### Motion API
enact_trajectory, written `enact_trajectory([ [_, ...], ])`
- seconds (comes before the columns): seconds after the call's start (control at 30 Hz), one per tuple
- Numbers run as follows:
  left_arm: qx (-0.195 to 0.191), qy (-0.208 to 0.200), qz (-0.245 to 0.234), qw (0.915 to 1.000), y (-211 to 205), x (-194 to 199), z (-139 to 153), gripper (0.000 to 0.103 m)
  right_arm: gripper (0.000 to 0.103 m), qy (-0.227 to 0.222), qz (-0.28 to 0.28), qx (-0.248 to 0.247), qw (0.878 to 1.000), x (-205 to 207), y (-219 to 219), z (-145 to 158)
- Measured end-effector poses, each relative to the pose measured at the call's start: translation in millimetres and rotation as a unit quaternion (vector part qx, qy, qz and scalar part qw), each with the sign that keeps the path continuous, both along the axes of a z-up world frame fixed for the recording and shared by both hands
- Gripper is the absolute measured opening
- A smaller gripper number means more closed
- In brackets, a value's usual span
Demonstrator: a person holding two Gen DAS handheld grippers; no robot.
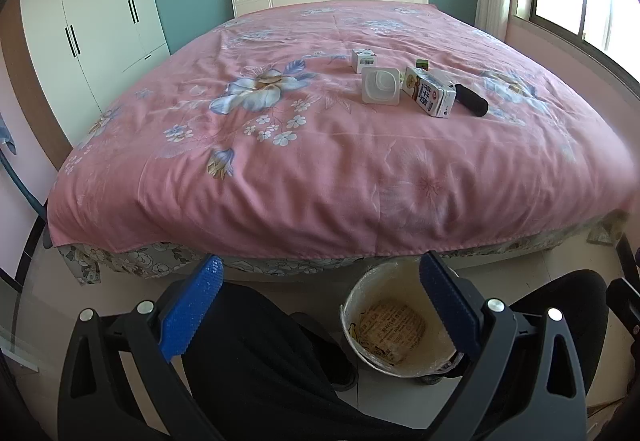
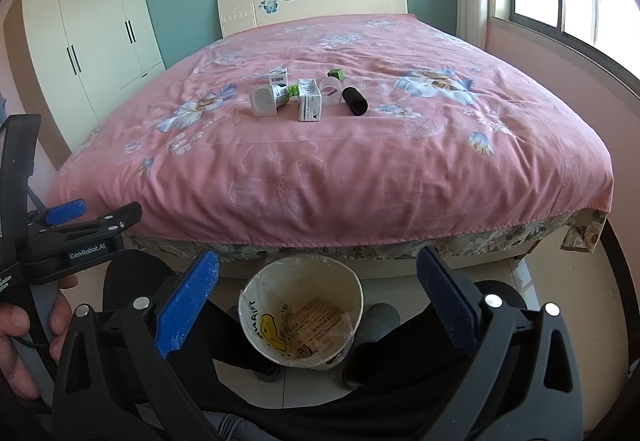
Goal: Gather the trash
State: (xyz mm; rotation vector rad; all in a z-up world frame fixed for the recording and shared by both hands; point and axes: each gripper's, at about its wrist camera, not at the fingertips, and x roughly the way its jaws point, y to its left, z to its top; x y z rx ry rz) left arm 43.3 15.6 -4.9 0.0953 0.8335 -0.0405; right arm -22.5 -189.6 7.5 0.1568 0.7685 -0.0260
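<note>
Here we hold the left gripper and right gripper released and empty; the bucket sits just below them, the cartons well ahead on the bed.

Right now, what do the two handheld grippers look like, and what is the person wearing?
Both the left gripper and the right gripper have black frames with silver round bolts and blue textured pads. From the right wrist view, the left gripper's side bears white "GenRobot.AI" lettering. The person's trousers are dark.

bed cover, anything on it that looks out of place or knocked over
Yes: a cluster of trash sits mid-bed. The white plastic cup and milk carton lie tipped on their sides beside a black cylinder. No spill is visible on the pink cover.
</note>
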Motion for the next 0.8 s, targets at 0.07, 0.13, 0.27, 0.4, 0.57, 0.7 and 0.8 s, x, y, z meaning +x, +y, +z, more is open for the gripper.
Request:
enact_trajectory([
  [0.07, -0.007, 0.0, 0.007, 1.0, 5, 11, 0, 0.1, 0.096, -0.01, -0.006, -0.001, 1.0, 6, -10, 3],
  [0.13, -0.018, -0.003, 0.007, 0.9998, 10, 20, 0, 0.1, 0.096, -0.018, -0.011, 0.0, 1.0, 13, -20, 6],
  [0.27, -0.015, -0.017, 0.014, 0.9996, 16, 35, 2, 0.1, 0.096, -0.03, -0.022, -0.005, 0.999, 26, -39, 12],
  [0.4, -0.001, -0.029, 0.014, 0.9995, 16, 47, 4, 0.1, 0.096, -0.034, -0.039, -0.016, 0.999, 40, -57, 14],
  [0.57, 0.022, -0.034, 0.026, 0.9988, 16, 62, 3, 0.1, 0.096, -0.03, -0.051, -0.024, 0.998, 54, -75, 8],
  [0.7, 0.032, -0.021, 0.021, 0.999, 13, 78, -2, 0.1, 0.096, -0.025, -0.053, -0.025, 0.998, 67, -85, 2],
  [0.8, 0.038, -0.015, 0.01, 0.9991, 7, 90, -6, 0.1, 0.096, -0.024, -0.048, -0.026, 0.998, 79, -88, -2],
])
